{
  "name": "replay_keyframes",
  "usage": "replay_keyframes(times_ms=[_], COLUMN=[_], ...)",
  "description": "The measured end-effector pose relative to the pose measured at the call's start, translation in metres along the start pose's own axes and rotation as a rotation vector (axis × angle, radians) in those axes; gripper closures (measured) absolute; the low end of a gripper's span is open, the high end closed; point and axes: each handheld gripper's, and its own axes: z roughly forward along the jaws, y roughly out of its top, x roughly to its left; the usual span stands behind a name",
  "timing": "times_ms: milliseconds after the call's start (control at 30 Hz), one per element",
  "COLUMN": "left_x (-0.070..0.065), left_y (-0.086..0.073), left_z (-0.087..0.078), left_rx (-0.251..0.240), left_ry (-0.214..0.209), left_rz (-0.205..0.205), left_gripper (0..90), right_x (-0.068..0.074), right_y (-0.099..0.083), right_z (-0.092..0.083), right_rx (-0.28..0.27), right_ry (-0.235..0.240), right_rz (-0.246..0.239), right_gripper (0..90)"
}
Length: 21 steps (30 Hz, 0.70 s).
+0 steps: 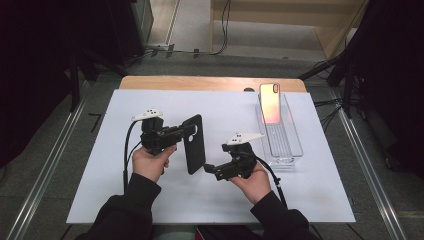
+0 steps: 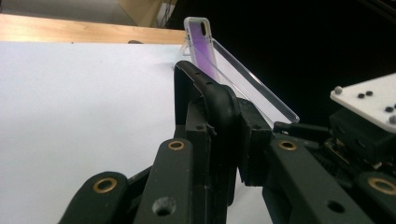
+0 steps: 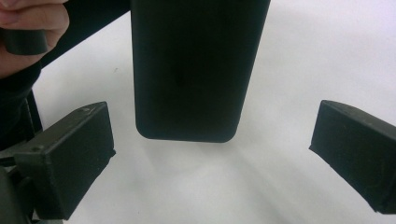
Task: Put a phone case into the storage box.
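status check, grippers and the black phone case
Left gripper shut on black phone case. Right gripper open, facing its lower end. Nothing between them.

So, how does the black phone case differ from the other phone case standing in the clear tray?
The black phone case is opaque and dark; the case in the tray has a clear rim and a shiny orange-pink back. The black phone case is clamped in the left gripper above the white board; the case in the tray leans upright at the far end of the clear tray, touched by no gripper. Both have a camera cutout.
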Motion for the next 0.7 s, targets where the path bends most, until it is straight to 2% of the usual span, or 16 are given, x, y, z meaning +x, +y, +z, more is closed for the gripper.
replay_keyframes(times_ms=[133,233,300,600,700], left_x=[-0.005,-0.008,-0.009,-0.013,-0.014], left_y=[-0.005,-0.008,-0.010,-0.016,-0.017], left_z=[-0.004,-0.007,-0.008,-0.008,-0.007], left_rx=[-0.014,-0.026,-0.032,-0.030,-0.027], left_ry=[0.013,0.026,0.029,0.036,0.030], left_rz=[0.036,0.067,0.073,0.044,0.035], left_gripper=[78.1,78.2,78.2,78.1,78.1], right_x=[-0.002,-0.001,-0.001,0.000,0.002], right_y=[0.003,0.006,0.007,0.015,0.018], right_z=[0.002,0.004,0.004,0.000,-0.001], right_rx=[-0.010,-0.013,-0.018,-0.065,-0.058], right_ry=[0.010,0.017,0.020,0.045,0.049], right_rz=[-0.029,-0.033,-0.041,-0.048,-0.052], right_gripper=[0.0,0.0,0.0,0.0,0.0])
